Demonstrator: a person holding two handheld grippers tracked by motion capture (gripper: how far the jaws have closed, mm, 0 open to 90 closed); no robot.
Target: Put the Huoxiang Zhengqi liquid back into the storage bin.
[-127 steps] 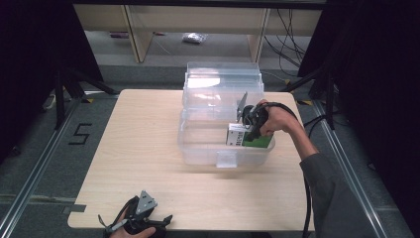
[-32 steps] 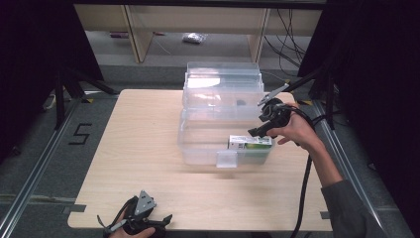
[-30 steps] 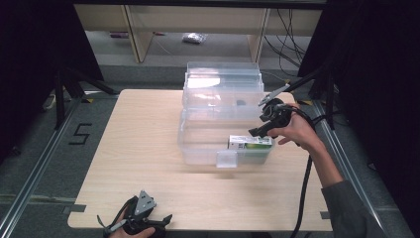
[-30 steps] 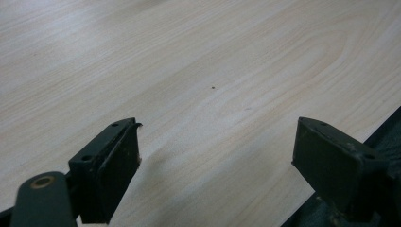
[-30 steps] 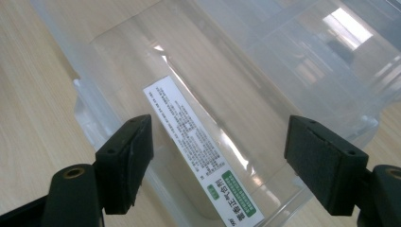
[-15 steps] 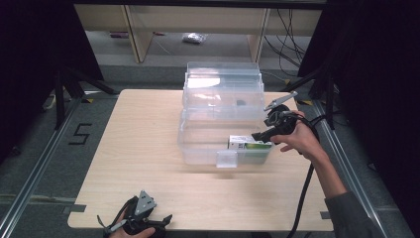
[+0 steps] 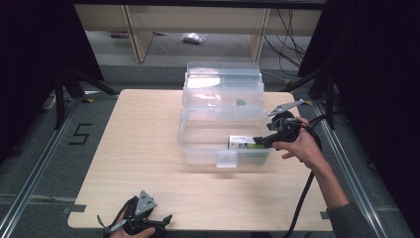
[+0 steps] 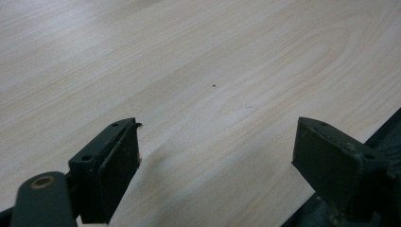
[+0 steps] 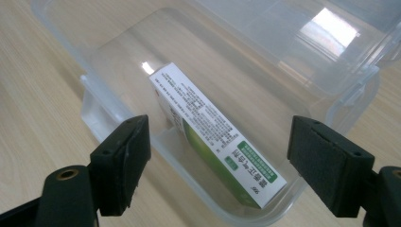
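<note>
Lying flat in the clear plastic bin at frame centre, the green-and-white carton sits free; the right gripper hovers released above it. Lower left, the left gripper gapes over pale woodgrain table.

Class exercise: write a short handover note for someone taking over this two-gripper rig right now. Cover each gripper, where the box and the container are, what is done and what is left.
Right gripper: open, empty, beside the clear container's right end, aimed at the box.
Left gripper: open, empty, low over the table at its near edge.
Green-and-white box: lying inside the container near its right end, released.
Container lid: open, standing behind.
Done: box is in the container.
Left: probably close the lid, if the job calls for it.
</note>
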